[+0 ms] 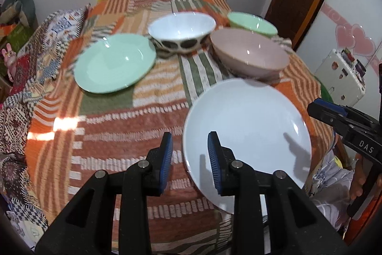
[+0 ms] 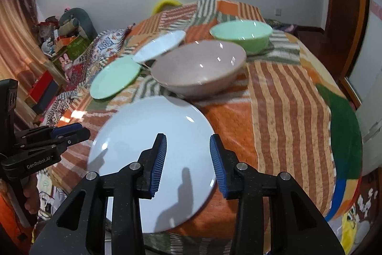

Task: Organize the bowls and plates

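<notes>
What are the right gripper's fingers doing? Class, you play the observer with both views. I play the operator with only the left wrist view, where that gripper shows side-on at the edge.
Observer: The right gripper has its fingers apart with nothing between them, above the white plate.
Operator: Does my own gripper carry any marking?
Observer: Yes, the body of the left gripper reads GenRobot.AI.
Operator: What lies to the right of the pink bowl?
Observer: Striped cloth, ending in a broad dark green patch at the table's edge.
</notes>
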The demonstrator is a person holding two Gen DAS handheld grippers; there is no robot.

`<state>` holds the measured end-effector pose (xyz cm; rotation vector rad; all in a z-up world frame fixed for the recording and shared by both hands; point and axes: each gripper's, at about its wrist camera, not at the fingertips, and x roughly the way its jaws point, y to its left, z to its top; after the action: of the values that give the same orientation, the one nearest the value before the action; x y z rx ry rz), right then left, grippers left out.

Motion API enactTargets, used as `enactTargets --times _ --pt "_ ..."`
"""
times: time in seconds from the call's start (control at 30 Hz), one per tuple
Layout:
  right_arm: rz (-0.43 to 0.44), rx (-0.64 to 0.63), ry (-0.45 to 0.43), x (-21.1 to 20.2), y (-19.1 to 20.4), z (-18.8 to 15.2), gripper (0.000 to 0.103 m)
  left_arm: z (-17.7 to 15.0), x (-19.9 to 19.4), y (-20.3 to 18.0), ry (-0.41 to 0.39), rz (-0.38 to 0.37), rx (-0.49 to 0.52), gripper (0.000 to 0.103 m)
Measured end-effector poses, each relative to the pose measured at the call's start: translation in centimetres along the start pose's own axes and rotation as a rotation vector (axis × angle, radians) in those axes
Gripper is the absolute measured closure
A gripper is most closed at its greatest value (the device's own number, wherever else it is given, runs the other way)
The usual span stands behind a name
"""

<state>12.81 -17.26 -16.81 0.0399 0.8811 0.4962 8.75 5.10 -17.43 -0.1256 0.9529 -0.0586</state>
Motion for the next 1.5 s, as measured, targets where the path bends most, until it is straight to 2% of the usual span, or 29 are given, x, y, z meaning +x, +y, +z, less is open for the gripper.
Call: enactTargets --times 0.13,0.37,0.5,0.63,0.77,0.97,1.4,1.5 --pt "0.019 -0.029 -0.032 -0.3 1.4 1.2 0.059 0.7 -1.9 1.4 -0.057 0.016 -0.017 0.068" --pt "0.073 -0.108 -0.084 -0.3 5.1 4.1 0.056 2.5 -4.8 4.7 -0.164 0.101 -0.047 0.051" --pt "0.099 -0.145 -0.110 0.3 7.0 5.5 0.053 3.6 -5.8 7.0 -0.205 0.132 -0.086 0.046" --pt "0.133 -0.156 -0.086 2.2 8.5 6.8 0.053 4.7 -6.0 9.7 -0.228 0.168 -0.122 0.042" --pt "0.144 -0.166 -0.056 4.7 9.9 8.0 0.053 5.7 -5.1 12.1 -0.226 0.191 -0.145 0.041" --pt "0.147 -0.163 0.003 8.3 11.2 9.6 0.053 6.9 -2.1 15.2 -0.183 0.211 -0.159 0.040" --pt "0.111 -0.155 0.170 16.0 11.9 11.8 0.053 9.9 7.1 22.2 -0.056 0.161 -0.251 0.041" --pt "0.105 -0.167 0.217 17.3 12.1 11.6 0.053 10.4 9.1 23.1 -0.037 0.143 -0.246 0.051"
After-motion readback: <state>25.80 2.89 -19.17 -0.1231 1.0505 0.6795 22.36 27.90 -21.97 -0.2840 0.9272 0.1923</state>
